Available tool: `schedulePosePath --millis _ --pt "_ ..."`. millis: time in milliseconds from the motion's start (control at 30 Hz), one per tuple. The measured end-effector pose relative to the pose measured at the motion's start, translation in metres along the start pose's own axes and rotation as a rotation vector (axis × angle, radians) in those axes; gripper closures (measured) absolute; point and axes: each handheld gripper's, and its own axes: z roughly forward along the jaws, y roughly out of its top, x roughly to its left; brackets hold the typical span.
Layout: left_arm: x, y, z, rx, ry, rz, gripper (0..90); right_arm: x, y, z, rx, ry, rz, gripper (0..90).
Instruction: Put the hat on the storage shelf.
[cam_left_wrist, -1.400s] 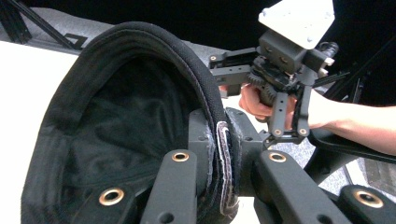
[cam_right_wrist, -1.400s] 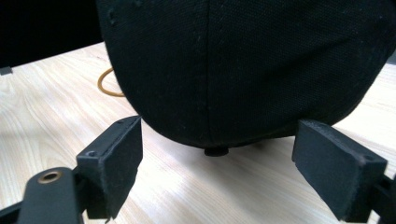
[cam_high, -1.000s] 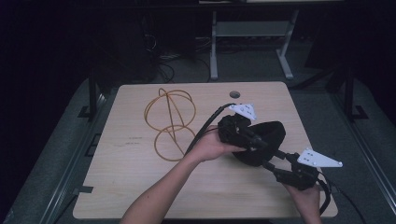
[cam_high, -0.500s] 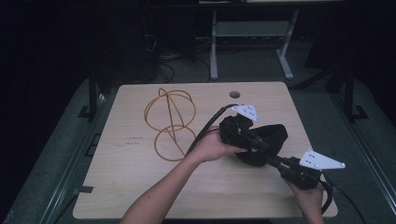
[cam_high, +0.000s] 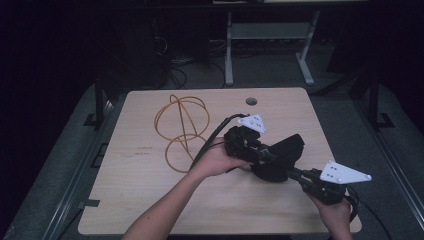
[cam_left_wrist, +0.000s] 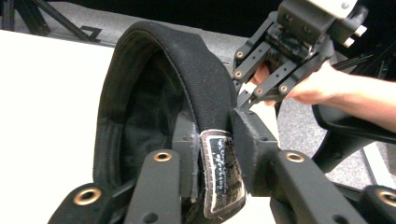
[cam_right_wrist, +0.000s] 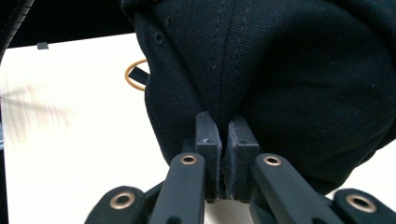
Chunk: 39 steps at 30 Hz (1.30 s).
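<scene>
Over the right half of the table (cam_high: 150, 200), the black cap (cam_high: 280, 157) hangs between both tools, left hand-held gripper (cam_left_wrist: 219, 163) clenched on its sweatband, right hand-held gripper (cam_right_wrist: 225, 154) now drawn nearer, pinching crown fabric, apparently reshaping it.

wooden table (cam_high: 140, 200), orange cable loops (cam_high: 181, 125)

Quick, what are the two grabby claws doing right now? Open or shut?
Left gripper: shut on the black cap's rim band, beside its label.
Right gripper: shut on a fold of the cap's crown fabric.
</scene>
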Motion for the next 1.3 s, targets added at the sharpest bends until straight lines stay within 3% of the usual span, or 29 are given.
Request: schedulePosePath --millis 167,433,600,967,1300 --pt "-0.003 -0.005 -0.014 -0.013 0.049 -0.006 59.5 -0.001 0.006 -0.002 0.015 0.004 -0.014 85.9" --pt "-0.012 -0.016 -0.035 -0.033 0.097 0.013 55.9 -0.011 0.019 -0.013 0.018 0.004 -0.019 86.1" --pt "-0.018 -0.031 -0.043 -0.017 0.138 0.023 54.7 -0.017 0.026 -0.018 0.019 -0.002 -0.020 86.2" --pt "-0.024 -0.064 -0.049 -0.011 0.170 -0.003 47.2 -0.030 0.037 -0.022 0.025 -0.004 -0.018 86.2" --pt "-0.031 -0.096 -0.049 0.010 0.224 0.002 41.3 -0.035 0.052 -0.018 0.046 0.004 -0.031 86.2"
